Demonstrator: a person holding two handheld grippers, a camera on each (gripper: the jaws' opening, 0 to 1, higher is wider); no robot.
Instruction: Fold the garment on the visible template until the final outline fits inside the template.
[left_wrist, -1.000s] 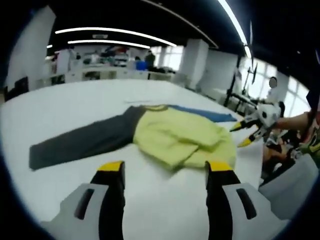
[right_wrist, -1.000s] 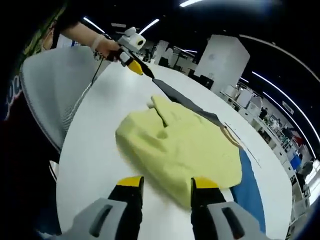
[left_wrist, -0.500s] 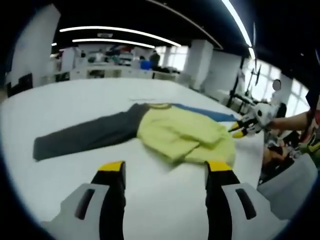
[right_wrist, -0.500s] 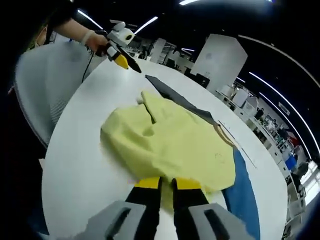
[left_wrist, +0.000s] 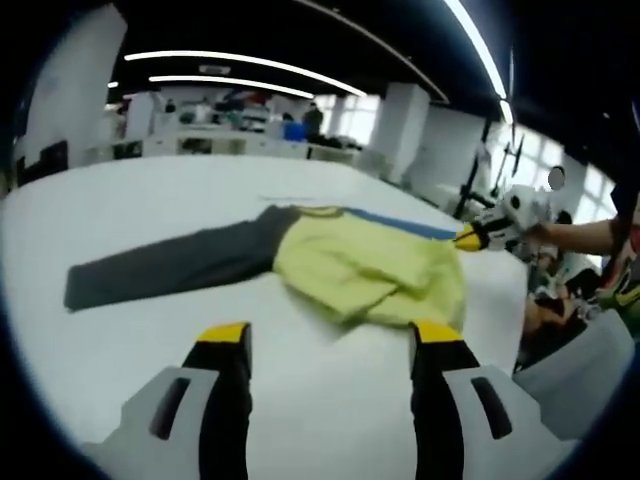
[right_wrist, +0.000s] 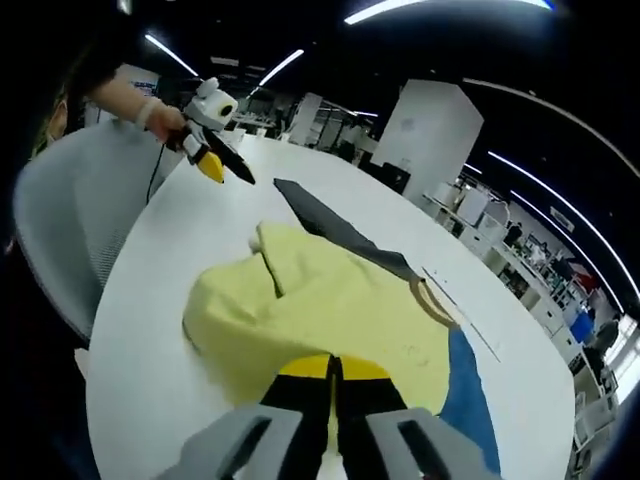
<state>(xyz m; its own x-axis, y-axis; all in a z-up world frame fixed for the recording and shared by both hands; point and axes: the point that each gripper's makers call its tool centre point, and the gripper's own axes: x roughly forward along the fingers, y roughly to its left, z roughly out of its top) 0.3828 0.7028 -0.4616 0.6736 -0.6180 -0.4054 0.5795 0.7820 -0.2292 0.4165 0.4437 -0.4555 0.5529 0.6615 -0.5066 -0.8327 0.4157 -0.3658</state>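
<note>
Right tool (right_wrist: 334, 366) pinched shut on yellow garment (right_wrist: 320, 300) hem; left tool (left_wrist: 330, 335) wide open, garment just ahead.

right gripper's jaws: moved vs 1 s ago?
Yes. The right gripper was open, its jaws short of the yellow garment's near edge; now the jaws are shut on that edge, having advanced onto the cloth on the white table.

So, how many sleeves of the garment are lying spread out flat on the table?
1: a dark grey sleeve stretches flat from the yellow garment toward the left gripper. The other may be folded under the yellow cloth, which the right gripper pinches.
</note>
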